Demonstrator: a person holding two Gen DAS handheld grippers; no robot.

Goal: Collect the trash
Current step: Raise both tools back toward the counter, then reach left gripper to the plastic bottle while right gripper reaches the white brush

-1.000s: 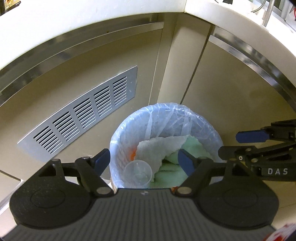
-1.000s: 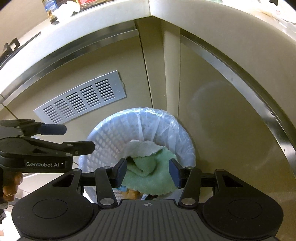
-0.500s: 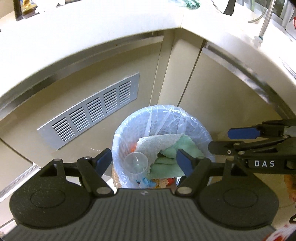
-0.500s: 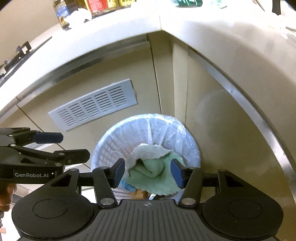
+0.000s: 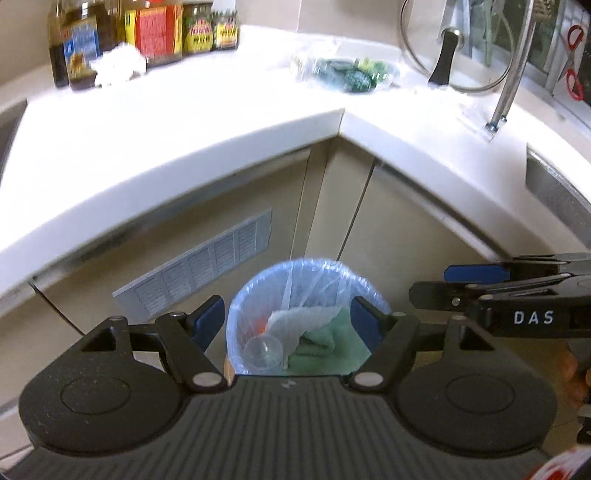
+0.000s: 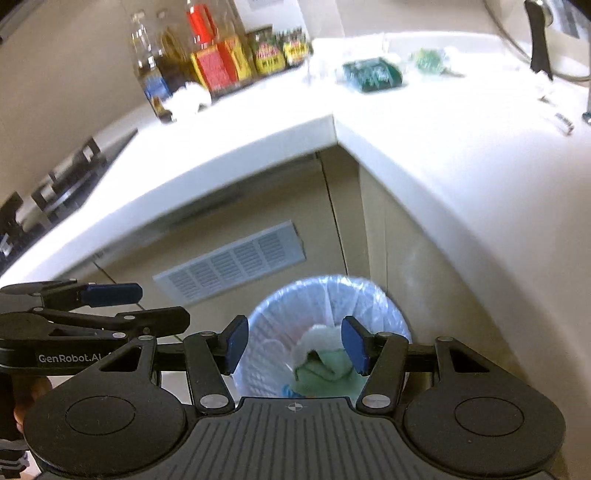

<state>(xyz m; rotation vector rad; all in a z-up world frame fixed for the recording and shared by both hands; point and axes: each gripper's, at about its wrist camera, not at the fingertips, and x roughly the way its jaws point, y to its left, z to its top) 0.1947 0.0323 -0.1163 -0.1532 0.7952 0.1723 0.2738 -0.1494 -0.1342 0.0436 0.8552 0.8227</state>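
A waste bin with a pale blue liner point(image 5: 240, 317) stands on the floor in the cabinet corner. Inside lie a clear plastic cup point(image 5: 263, 352), white paper point(image 5: 299, 319) and green crumpled paper point(image 5: 332, 343). My left gripper point(image 5: 287, 319) hangs well above the bin, open, nothing between its fingers. My right gripper point(image 6: 294, 345) is beside it at a similar height, also open and holding nothing, with the bin point(image 6: 258, 332) far below. Each gripper shows in the other's view: right point(image 5: 432, 282), left point(image 6: 162, 304). On the counter lie a crumpled white tissue point(image 5: 118, 62) and a plastic wrapper with green contents point(image 5: 347, 74).
The white L-shaped countertop point(image 5: 184, 122) juts out over the bin. Bottles and jars point(image 5: 159, 33) line its back, with a glass lid point(image 5: 461, 44) and a faucet point(image 5: 513, 74) at right. A vent grille point(image 5: 199, 266) sits in the cabinet front. A stove point(image 6: 55, 173) lies far left.
Both grippers have risen away from the bin, which now looks smaller and lower. The countertop's upper surface with bottles and wrapper has come into view. Both stay open.
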